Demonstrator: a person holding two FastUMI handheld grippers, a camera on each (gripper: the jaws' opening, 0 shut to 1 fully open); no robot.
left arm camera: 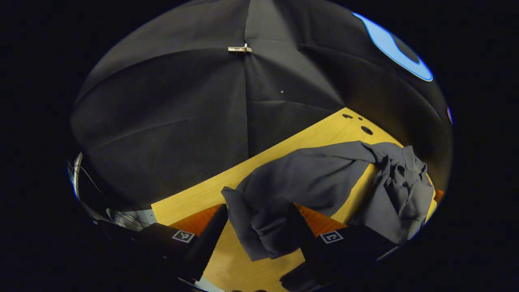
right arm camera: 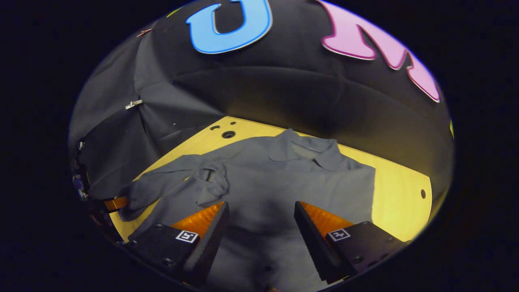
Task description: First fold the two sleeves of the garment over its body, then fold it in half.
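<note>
Black cloth wall (right arm camera: 284,101) is filling each view's upper half above the wooden table (right arm camera: 401,190). Mid-frame, the grey garment (right arm camera: 275,182) is lying collar-up, one sleeve (left arm camera: 300,182) bunching between the left gripper (left arm camera: 255,231)'s spread fingers, contact unclear. Right gripper (right arm camera: 259,231) is hovering wide open, its lower edge cut off.

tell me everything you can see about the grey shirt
The grey shirt is a soft woven garment with a collar and a buttoned front, lying face up on the yellow wooden table. Its body looks mostly flat. One sleeve is bunched and lifted, draped between the fingers of the left hand-held gripper. The right hand-held gripper hovers open above the body.
</note>
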